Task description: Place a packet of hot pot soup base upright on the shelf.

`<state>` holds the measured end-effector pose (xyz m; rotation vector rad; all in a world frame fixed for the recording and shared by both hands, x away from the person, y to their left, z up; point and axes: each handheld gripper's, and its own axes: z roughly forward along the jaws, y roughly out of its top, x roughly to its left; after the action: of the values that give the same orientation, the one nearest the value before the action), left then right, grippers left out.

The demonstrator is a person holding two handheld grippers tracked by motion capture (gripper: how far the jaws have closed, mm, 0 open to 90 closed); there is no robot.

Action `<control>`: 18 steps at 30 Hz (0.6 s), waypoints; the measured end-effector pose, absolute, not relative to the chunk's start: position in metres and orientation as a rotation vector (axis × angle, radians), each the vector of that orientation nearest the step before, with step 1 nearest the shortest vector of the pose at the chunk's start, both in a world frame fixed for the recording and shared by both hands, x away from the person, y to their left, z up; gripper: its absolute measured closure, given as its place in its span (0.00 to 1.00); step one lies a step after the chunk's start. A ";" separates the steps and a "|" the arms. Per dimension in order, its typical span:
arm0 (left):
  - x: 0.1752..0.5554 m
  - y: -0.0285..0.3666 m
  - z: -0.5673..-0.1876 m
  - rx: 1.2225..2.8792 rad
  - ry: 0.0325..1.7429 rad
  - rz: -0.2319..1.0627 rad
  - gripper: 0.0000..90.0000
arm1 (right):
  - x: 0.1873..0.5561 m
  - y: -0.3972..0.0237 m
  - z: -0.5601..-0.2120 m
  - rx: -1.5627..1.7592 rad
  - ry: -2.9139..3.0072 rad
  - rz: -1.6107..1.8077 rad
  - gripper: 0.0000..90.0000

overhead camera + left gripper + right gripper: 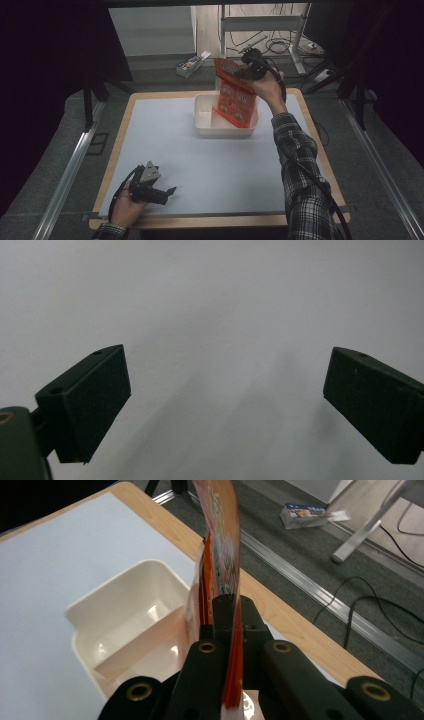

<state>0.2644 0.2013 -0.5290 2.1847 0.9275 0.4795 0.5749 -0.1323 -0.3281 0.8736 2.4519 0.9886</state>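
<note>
An orange snack bag (233,92) hangs upright over a cream two-compartment bin (205,117), its lower end down in the bin's right side. My right gripper (248,70) is shut on the bag's top corner, held high behind the table's far edge. In the right gripper view the bag (220,555) stands edge-on between the closed jaws, above the bin (127,625). My left gripper (170,191) rests low near the table's front left, open, with nothing between its fingers (87,405) over plain white surface.
The white mat (165,150) covers the wooden table (312,125). On the floor beyond lie a small box (190,64), cables (277,47) and desk legs. Metal rails (70,165) run along both sides.
</note>
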 end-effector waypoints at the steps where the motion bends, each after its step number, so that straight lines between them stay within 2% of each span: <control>1: 0.264 0.201 -0.529 2.184 0.927 0.479 0.05 | 0.577 -0.135 -0.329 0.883 2.444 0.984 0.99; 12: 0.265 0.200 -0.529 2.192 0.926 0.476 0.05 | 0.596 -0.165 -0.352 1.037 2.359 0.997 0.97; 18: 0.265 0.201 -0.529 2.196 0.923 0.478 0.05 | 0.597 -0.160 -0.361 0.973 2.365 0.859 0.89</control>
<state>0.2647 0.2008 -0.5288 2.1961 0.9229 0.4779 0.5972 -0.1600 -0.3614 0.9728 2.3650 0.8585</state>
